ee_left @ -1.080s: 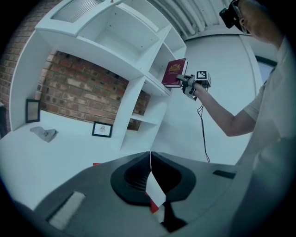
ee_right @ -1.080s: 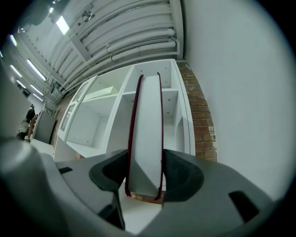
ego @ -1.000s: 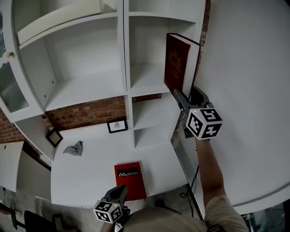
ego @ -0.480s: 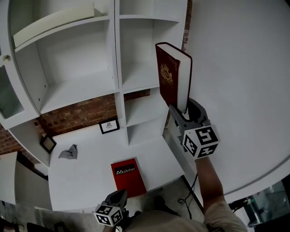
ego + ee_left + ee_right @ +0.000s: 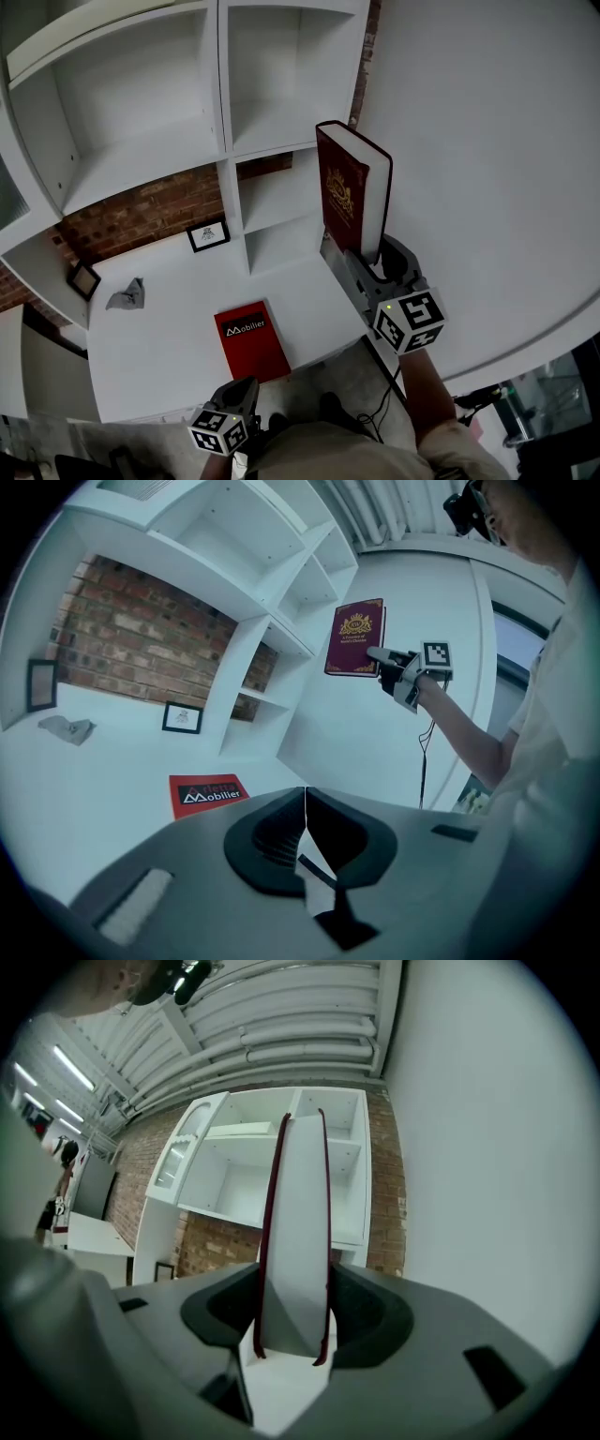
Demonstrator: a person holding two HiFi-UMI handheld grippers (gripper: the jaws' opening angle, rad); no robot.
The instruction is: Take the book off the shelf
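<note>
Grey right gripper (image 5: 364, 265) pinches the red book (image 5: 343, 187) low down, upright, out of the white shelf (image 5: 222, 94). We should squeeze tight and go slow so it won't tip; our left gripper (image 5: 246, 386) is pressed together

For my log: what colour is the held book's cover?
Dark red book, gold emblem; left gripper view.
</note>
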